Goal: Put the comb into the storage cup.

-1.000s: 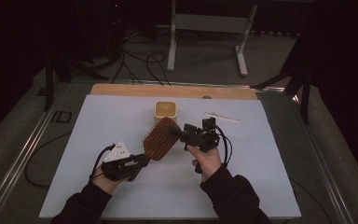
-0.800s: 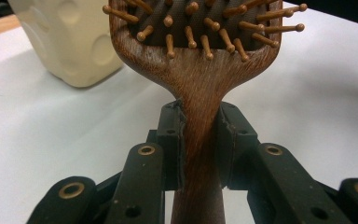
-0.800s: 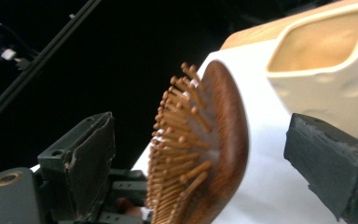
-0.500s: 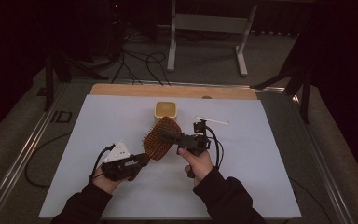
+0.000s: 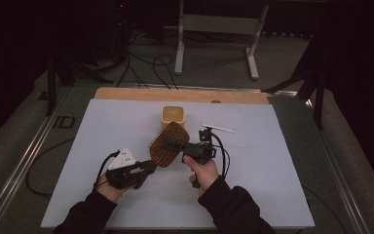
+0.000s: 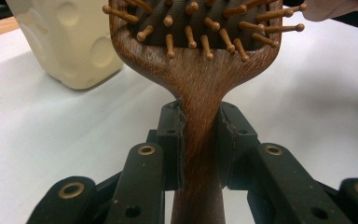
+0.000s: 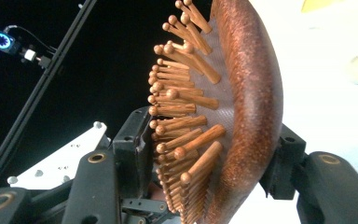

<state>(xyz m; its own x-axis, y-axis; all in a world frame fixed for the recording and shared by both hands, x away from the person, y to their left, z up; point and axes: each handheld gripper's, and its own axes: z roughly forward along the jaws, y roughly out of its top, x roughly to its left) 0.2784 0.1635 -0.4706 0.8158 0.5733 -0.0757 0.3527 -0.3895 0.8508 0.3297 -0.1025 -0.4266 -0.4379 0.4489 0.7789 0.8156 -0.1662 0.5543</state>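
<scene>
Support: table [image 5: 321,161] with wooden far edge
Covering: white sheet [image 5: 272,165]
Resting on sheet: cream container [image 5: 174,115]; white stick [image 5: 218,128]

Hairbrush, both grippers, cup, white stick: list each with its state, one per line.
Hairbrush: off the table, held by both grippers.
Left gripper: shut on the brush handle.
Right gripper: jaws on either side of the brush head, one on the bristles, one on its back.
Cream cup: upright on the white table.
White stick: lying flat.
</scene>
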